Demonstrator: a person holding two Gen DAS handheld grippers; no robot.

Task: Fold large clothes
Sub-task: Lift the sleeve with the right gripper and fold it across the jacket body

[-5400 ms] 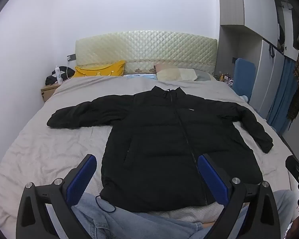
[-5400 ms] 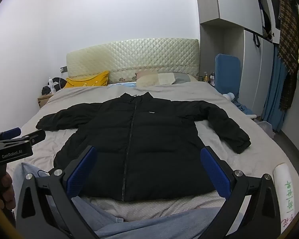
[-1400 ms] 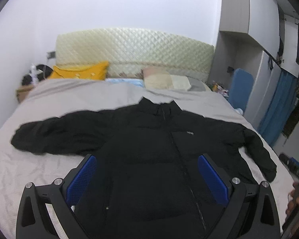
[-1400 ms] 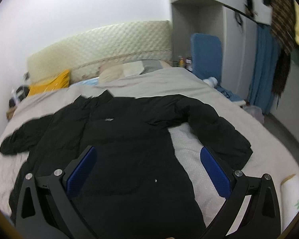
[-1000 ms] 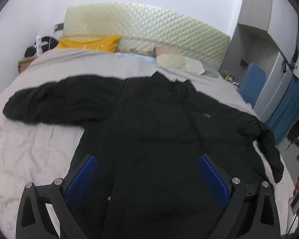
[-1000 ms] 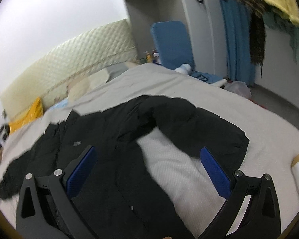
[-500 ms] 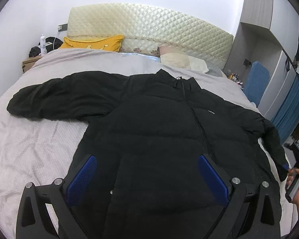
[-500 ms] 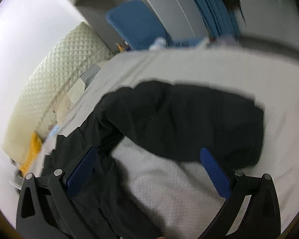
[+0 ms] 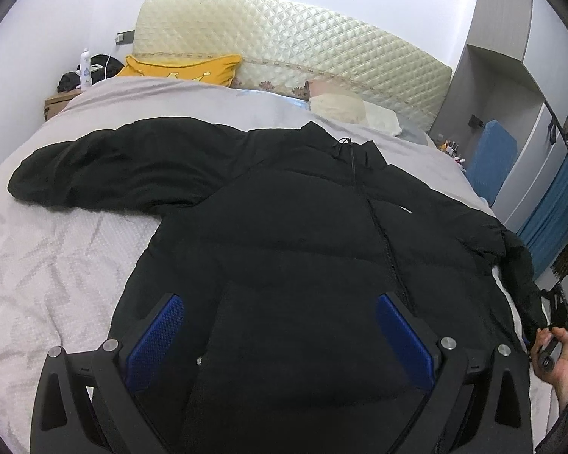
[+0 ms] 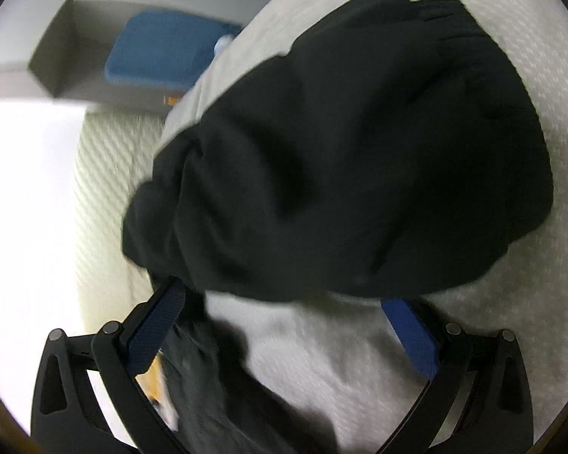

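A black puffer jacket lies face up and zipped on the bed, its collar toward the quilted headboard and its hem toward the cameras. One sleeve stretches out flat across the grey sheet on the side of the jacket nearer the wooden nightstand; the other sleeve runs off toward the blue curtain side and bends down past the jacket's body.

The left gripper hovers above the lower front of the jacket with its blue-padded fingers spread wide and nothing between them.

The right gripper sits low over the end of that far sleeve, its view tilted and blurred. Its fingers are spread apart; the cuff bulges over the gap and covers the tip of one blue pad, but whether the fabric lies between them cannot be told. In the left wrist view the person's right hand shows beside that sleeve's end, gripping the tool handle.

Against the headboard rest a yellow pillow and a pale pillow. A white bottle stands on the nightstand, and a blue chair back stands beyond the jacket, near the wardrobe.
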